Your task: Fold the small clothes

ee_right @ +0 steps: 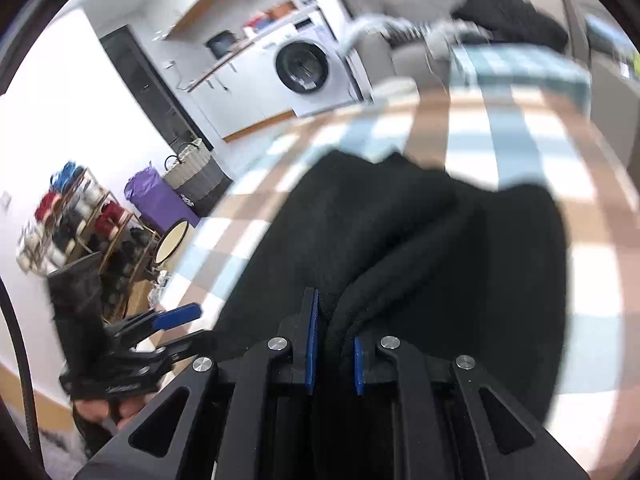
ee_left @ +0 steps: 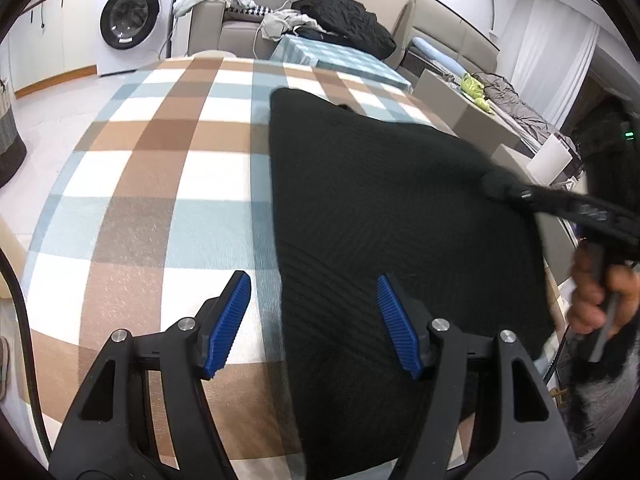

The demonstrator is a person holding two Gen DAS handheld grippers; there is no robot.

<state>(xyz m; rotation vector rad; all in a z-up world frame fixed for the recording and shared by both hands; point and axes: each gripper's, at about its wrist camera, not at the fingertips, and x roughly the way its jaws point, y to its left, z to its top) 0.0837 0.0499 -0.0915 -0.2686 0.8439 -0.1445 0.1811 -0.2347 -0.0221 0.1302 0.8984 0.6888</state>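
A counter (ee_left: pixel 160 184) covered with a plaid cloth in white, brown and pale blue squares fills most of the left wrist view, running from the near edge to the far end. A black knit garment (ee_left: pixel 380 220) lies directly on its right half, spread mostly flat, its straight left edge along the counter's middle. The right wrist view is blurred, but there the same black garment (ee_right: pixel 400 240) shows bunched into soft folds over the plaid counter (ee_right: pixel 592 272).
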